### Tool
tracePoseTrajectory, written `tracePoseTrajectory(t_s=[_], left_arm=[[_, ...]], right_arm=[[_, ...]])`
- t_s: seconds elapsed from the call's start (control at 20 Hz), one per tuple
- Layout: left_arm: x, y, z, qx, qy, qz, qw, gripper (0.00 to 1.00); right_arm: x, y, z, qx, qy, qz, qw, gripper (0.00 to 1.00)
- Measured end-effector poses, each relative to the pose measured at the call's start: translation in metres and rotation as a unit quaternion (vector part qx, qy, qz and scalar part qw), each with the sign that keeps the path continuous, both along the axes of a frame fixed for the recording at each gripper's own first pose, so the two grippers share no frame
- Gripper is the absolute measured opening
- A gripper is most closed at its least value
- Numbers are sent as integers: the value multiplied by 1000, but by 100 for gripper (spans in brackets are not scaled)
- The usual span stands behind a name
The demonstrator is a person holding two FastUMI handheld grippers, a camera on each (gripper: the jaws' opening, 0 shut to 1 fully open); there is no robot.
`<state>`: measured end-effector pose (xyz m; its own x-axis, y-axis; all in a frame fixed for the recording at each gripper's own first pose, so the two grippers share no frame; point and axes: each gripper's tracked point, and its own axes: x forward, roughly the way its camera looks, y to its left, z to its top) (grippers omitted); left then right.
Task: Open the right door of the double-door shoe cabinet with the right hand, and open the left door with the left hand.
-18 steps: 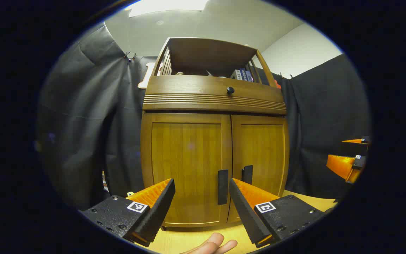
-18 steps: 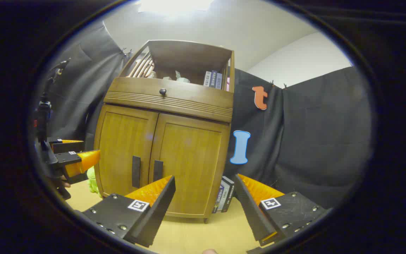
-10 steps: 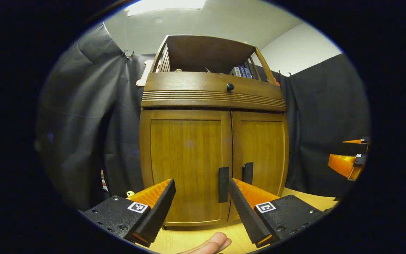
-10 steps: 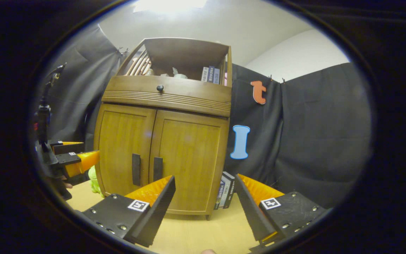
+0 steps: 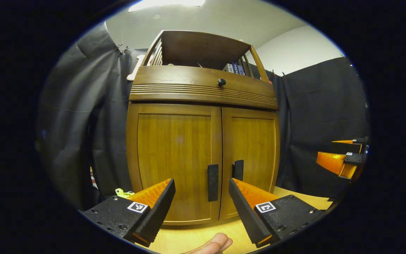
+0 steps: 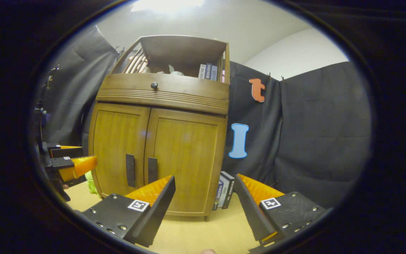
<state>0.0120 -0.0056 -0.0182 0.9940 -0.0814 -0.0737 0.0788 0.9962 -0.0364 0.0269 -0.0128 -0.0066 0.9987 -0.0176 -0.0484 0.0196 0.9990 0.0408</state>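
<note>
A brown wooden shoe cabinet [image 5: 203, 91] [image 6: 160, 95] stands ahead with both doors closed. Its left door [image 5: 174, 155] [image 6: 116, 144] and right door [image 5: 252, 148] [image 6: 185, 158] each carry a dark vertical handle near the centre seam: left handle [image 5: 213, 182] [image 6: 130, 170], right handle [image 5: 238, 170] [image 6: 152, 170]. My left gripper [image 5: 202, 185] is open, short of the left handle with nothing between its fingers. My right gripper [image 6: 204, 181] is open in front of the right door's lower right part, also off the cabinet. Each gripper appears at the edge of the other's view: right gripper [image 5: 342, 160], left gripper [image 6: 72, 164].
The cabinet stands on a light wooden floor [image 6: 196, 236]. Books [image 6: 223, 190] lean against its right side, and a green toy [image 6: 91, 180] lies at its left foot. More books [image 6: 208, 71] sit on the open top shelf above a drawer with a round knob [image 5: 221, 82]. Fingers of a hand [image 5: 213, 245] show at the bottom.
Both grippers have drifted slightly right and a little nearer, so the cabinet has slid left in both views. Doors stay closed and both grippers stay open.
</note>
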Motion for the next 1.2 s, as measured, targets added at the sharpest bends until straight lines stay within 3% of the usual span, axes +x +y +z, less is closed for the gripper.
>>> tracePoseTrajectory(t_s=[0.5,0.7,0.95,1.1,1.15,1.2], left_arm=[[6,25,2,10,1,25,1000,92],[11,37,-1,15,5,39,999,92],[13,37,-3,6,14,37,999,95],[14,35,-6,3,18,29,999,92],[14,36,-8,1,22,30,999,92],[14,36,-8,-1,25,31,999,92]], right_arm=[[71,43,-17,32,10,43,998,100],[105,84,-30,42,19,80,996,96],[134,140,-48,59,37,135,988,99],[147,167,-59,80,56,145,985,96],[152,170,-66,75,69,137,985,99],[154,168,-71,64,75,126,987,96]])
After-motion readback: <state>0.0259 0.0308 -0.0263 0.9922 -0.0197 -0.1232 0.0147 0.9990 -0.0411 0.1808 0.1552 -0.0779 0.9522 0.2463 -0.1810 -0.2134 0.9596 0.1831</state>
